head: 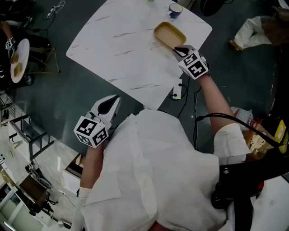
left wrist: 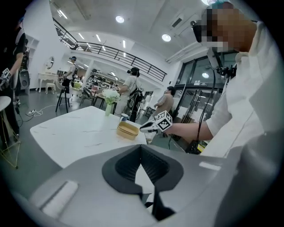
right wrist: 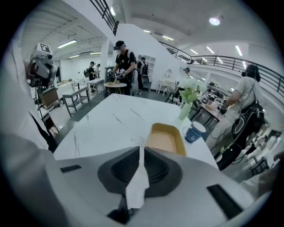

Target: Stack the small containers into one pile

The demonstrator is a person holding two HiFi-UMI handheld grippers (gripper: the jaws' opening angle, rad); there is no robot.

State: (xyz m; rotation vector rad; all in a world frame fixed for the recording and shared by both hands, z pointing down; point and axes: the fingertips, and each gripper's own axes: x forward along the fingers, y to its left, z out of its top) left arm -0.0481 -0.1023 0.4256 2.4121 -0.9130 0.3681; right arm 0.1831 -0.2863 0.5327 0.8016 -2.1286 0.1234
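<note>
Blue mug, green vase, yellow container

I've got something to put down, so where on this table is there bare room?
The white table is bare across its left and near part, up to the yellow container. Its far right corner is crowded: container, blue mug, and the right gripper at the container's near end.
</note>
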